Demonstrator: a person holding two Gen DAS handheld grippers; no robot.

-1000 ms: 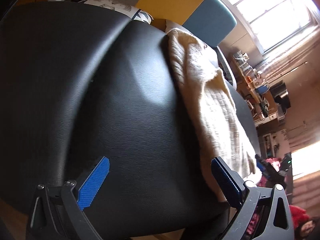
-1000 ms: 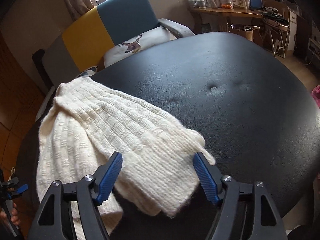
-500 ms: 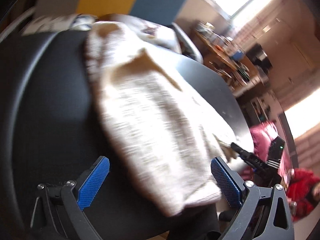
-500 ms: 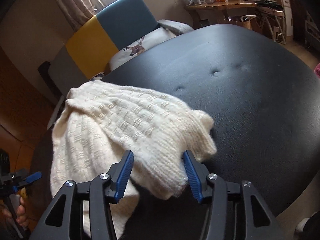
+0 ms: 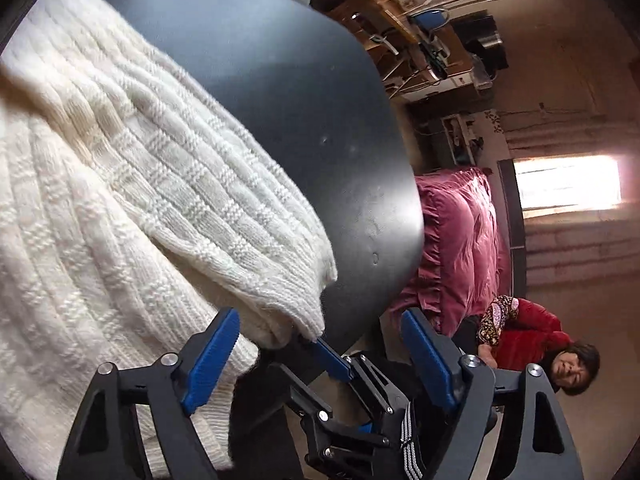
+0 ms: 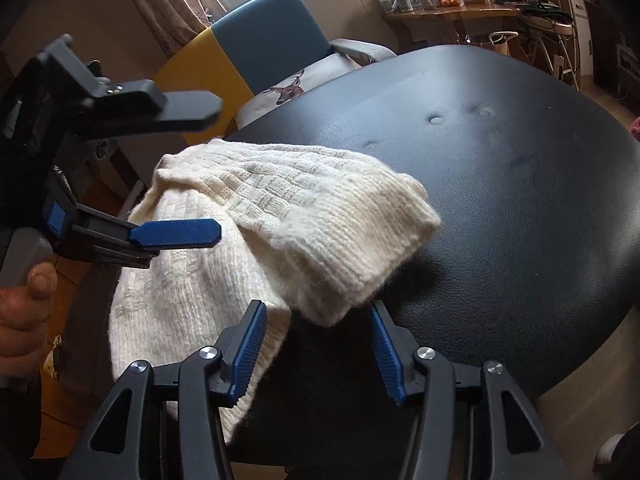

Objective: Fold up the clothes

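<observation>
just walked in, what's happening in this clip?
A person with a handheld gripper in each hand is folding a cream knit sweater on a black padded surface. The right gripper is open at the near edge of the folded-over part, gripping nothing. The left gripper, held in a hand, is open too, above the sweater's left side. One layer is doubled over; the fold isn't finished.

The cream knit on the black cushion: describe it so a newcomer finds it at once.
Start at the big black padded cushion that fills the right wrist view. On its near left side lies the cream knit sweater, partly folded and spilling over the edge. It is the only pale, ribbed fabric there, just ahead of the right gripper.
</observation>
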